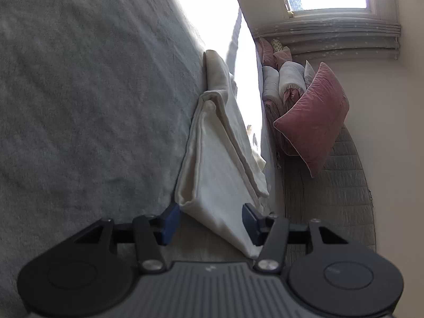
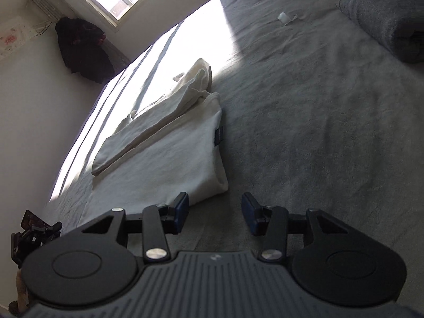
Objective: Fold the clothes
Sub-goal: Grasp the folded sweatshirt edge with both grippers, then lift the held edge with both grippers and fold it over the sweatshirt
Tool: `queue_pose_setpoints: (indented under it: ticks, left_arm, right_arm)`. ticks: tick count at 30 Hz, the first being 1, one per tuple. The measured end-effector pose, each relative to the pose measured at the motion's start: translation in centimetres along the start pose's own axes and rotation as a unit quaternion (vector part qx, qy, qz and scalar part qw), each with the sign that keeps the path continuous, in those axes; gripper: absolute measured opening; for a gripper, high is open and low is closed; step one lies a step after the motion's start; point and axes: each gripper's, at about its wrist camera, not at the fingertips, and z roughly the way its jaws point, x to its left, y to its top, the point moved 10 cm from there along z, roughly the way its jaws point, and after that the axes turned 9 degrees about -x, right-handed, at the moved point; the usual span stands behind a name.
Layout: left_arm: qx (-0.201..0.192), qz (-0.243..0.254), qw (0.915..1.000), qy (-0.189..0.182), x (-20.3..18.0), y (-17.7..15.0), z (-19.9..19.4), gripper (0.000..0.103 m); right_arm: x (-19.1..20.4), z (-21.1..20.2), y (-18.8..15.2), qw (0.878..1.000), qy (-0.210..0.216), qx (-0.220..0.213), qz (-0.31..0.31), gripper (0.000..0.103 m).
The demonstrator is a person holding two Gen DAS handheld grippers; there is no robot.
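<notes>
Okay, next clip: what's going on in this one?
A person is folding clothes on a bed covered with a grey blanket, using a handheld gripper in each hand. A cream garment lies there partly folded, with a narrower folded layer on top. The left gripper is open, its fingers straddling the garment's near corner without closing on it. The right gripper is open too, hovering over the blanket just beside the garment's near edge, holding nothing.

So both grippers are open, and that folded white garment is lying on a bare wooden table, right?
Not quite. The folded white garment lies on a grey bedspread, not a wooden table; the right wrist view shows it plainly. The rest holds: the left gripper and right gripper both have their jaws apart.
</notes>
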Motion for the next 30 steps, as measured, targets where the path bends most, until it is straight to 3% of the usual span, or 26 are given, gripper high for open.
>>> queue_pose_setpoints:
  ticks: [8,20,23,27,30]
  left_arm:
    - [-0.018,-0.023,0.9995,0.010,-0.3,-0.7,2.0,0.053]
    - [-0.022,0.015,0.9991,0.032,-0.4,0.3,3.3,0.049]
    - [-0.020,0.023,0.9990,0.034,-0.2,0.3,3.4,0.038]
    - [-0.021,0.028,0.9988,0.033,0.1,0.1,3.4,0.018]
    - [-0.026,0.004,0.9996,0.011,-0.4,0.1,3.1,0.012]
  right_arm:
    - [-0.1,0.6,0.4,0.999,0.008,0.005,0.050,0.049]
    - [-0.2,1.6,0.8,0.997,0.013,0.000,0.080,0.049]
    - [-0.4,1.8,0.9,0.997,0.014,-0.002,0.082,0.046]
    - [-0.7,2.1,1.0,0.996,0.016,-0.005,0.086,0.028]
    - [-1.1,2.1,1.0,0.995,0.007,-0.005,0.103,0.016]
